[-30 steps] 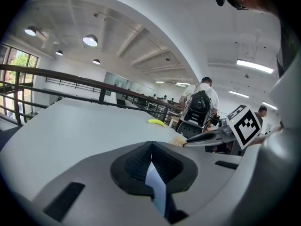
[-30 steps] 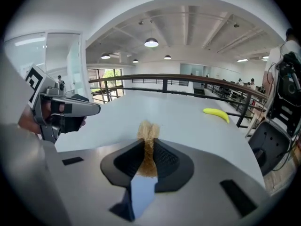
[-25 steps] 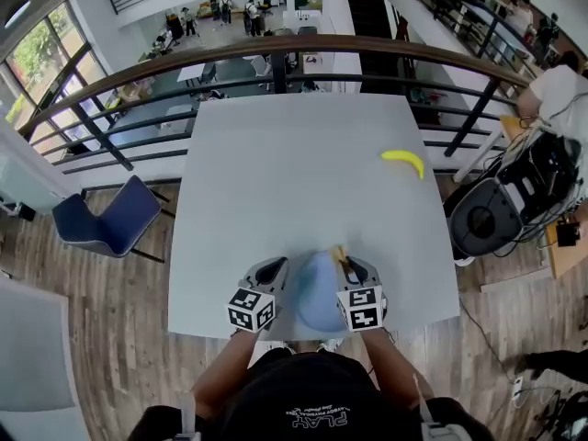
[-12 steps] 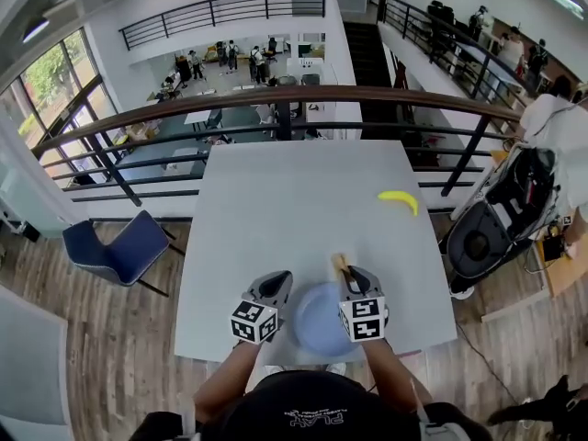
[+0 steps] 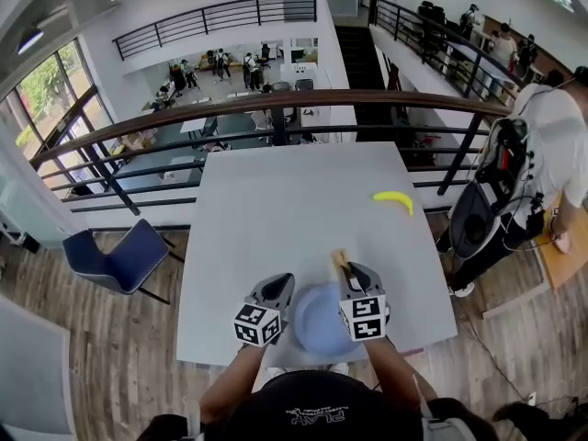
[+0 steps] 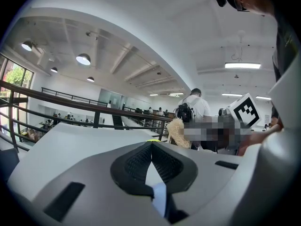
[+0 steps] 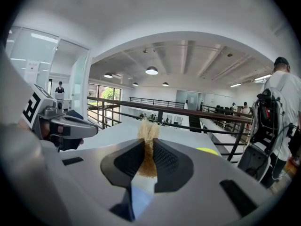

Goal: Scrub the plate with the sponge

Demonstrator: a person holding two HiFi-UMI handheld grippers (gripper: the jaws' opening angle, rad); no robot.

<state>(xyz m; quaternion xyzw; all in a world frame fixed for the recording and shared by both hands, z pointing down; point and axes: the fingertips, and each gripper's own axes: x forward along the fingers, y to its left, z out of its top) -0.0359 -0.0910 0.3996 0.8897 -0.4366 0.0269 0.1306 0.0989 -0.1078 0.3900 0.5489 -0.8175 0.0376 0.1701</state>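
A pale blue plate [image 5: 320,320] is at the near edge of the white table [image 5: 285,219], between my two grippers. My left gripper [image 5: 281,288] is at the plate's left rim; in the left gripper view [image 6: 151,160] its jaws stand shut on a thin pale blue edge. My right gripper [image 5: 352,274] is at the plate's right side, shut on a tan, fibrous sponge [image 5: 340,262] that sticks out past the jaws. In the right gripper view [image 7: 149,160] the sponge [image 7: 149,142] is pinched between the pads. The sponge [image 6: 178,132] also shows in the left gripper view.
A yellow banana [image 5: 393,200] lies far right on the table. Behind the table runs a railing [image 5: 276,108]. A blue chair [image 5: 119,251] stands to the left. A person with a backpack [image 5: 514,182] stands at the right.
The head view has shifted and the person with the backpack has come nearer at the right. Both grippers stay at the plate with the same hold.
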